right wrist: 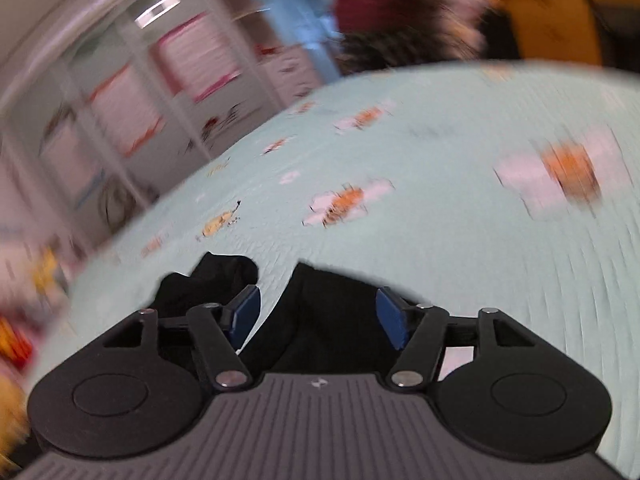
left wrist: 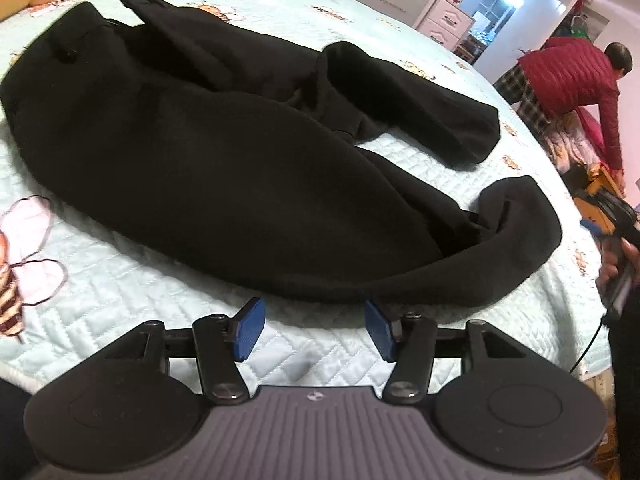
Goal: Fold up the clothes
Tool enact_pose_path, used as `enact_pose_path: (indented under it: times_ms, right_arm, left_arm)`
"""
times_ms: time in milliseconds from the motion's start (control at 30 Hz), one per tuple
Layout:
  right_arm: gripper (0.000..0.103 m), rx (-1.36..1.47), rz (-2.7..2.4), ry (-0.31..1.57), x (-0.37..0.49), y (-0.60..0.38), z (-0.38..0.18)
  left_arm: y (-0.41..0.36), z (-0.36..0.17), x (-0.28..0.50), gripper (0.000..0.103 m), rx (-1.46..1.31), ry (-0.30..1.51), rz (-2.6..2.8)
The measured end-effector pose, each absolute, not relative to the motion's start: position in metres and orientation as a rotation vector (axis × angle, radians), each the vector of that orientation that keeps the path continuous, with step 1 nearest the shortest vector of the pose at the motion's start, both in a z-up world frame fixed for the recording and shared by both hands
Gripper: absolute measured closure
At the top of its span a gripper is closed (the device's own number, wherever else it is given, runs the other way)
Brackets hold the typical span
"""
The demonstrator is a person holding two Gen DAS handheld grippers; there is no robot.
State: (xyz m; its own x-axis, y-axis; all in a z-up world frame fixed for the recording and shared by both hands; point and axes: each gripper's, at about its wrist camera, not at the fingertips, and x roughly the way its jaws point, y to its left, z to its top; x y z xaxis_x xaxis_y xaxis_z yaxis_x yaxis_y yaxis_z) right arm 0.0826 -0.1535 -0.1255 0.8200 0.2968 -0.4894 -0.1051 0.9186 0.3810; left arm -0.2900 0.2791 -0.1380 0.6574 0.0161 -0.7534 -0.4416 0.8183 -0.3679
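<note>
Left wrist view: a black fleece garment (left wrist: 224, 152) lies spread and rumpled on the bed's pale quilted bedspread (left wrist: 120, 312), one sleeve (left wrist: 420, 100) thrown out to the far right, a thick rolled edge — hood or hem, I cannot tell which — curling at the near right. The left tongs (left wrist: 314, 326) stand spread and empty just short of its near edge. A person in a red jacket (left wrist: 572, 76) bends beyond the bed.

Right wrist view: heavily blurred. The right tongs (right wrist: 320, 318) are spread, with black cloth (right wrist: 320, 320) lying under and between them, not pinched.

Judgement: the fabric looks soft, thick and limp — moderate weight, not slippery, likely to sag. Best taken at a seamed edge or cuff, each tongs on a separate corner.
</note>
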Motion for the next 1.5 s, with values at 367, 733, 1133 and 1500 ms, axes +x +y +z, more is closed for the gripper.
enact_pose_path:
  times_ms: [367,733,1133,1500]
  right_arm:
    - [0.092,0.082,0.309,0.791,0.132,-0.153,-0.173]
    - [0.102,0.442,0.334,0.522,0.019,-0.259,-0.094]
    - [0.055,0.465,0.164,0.646,-0.035,-0.275,-0.162]
    - [0.032,0.172,0.119,0.467,-0.015,-0.261,-0.113]
  left_arm:
    - [0.291,-0.146,-0.286,0.044,-0.593,0.860,0.329]
    - [0.282,-0.142,-0.289,0.044,-0.602,0.823,0.285]
    - [0.291,-0.125,-0.311,0.042,-0.636,0.748,0.322]
    - [0.288,-0.125,-0.308,0.040,-0.625,0.769,0.340]
